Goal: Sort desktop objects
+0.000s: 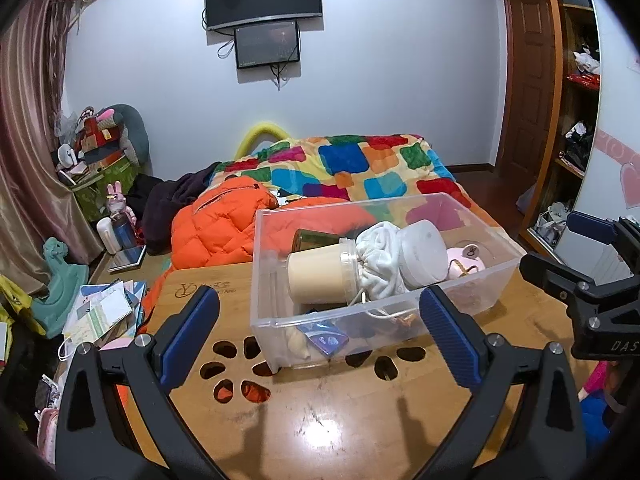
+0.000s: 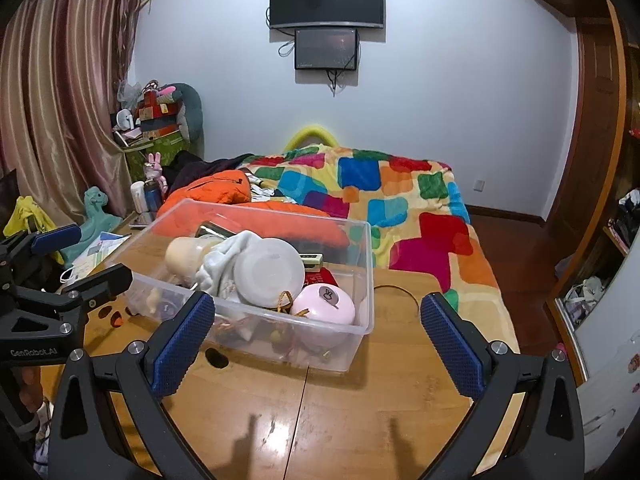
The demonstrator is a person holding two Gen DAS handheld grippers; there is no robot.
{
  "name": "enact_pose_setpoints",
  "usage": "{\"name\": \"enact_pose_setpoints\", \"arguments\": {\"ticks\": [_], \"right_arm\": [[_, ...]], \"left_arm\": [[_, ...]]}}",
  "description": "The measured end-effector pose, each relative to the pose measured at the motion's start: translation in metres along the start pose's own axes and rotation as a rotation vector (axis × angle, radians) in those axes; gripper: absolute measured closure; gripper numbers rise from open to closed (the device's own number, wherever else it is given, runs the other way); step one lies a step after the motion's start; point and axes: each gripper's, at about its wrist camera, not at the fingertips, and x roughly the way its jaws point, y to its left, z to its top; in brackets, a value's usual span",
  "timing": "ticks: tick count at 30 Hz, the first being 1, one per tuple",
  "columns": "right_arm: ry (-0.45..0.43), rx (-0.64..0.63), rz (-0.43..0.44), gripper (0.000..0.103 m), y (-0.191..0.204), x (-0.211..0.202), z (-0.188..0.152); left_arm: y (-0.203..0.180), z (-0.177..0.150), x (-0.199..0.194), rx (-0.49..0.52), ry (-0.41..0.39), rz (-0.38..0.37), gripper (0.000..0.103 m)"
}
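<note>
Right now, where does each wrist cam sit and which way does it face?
Left wrist: on the left tool, over the wooden table's near edge, facing the clear bin and the bed; its own open fingers show, with the right tool at frame right.
Right wrist: on the right tool, further right, same heading; its own open fingers show, with the left tool at frame left.
Shared: bin, table, pink round case, wall monitor.

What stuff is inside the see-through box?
The clear box holds a cream jar, white cloth, white round lid, pink case and a blue packet. Things buried underneath are hidden.
</note>
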Motion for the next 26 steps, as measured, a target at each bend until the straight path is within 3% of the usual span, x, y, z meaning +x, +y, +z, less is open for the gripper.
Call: {"name": "enact_pose_setpoints", "arguments": {"ticks": [12, 21, 26], "right_arm": [[-0.031, -0.026, -0.002, 0.0, 0.015, -0.028, -0.013], [-0.019, -0.049, 0.0, 0.0, 0.021, -0.032, -0.024], [-0.006, -0.054, -0.009, 0.0, 0.022, -0.03, -0.031]], "left_arm": [[-0.009, -0.015, -0.025, 0.014, -0.029, -0.015, 0.001], [-0.014, -0.022, -0.029, 0.002, -0.02, -0.05, 0.001], [-0.017, -0.025, -0.033, 0.006, -0.033, -0.03, 0.001]]}}
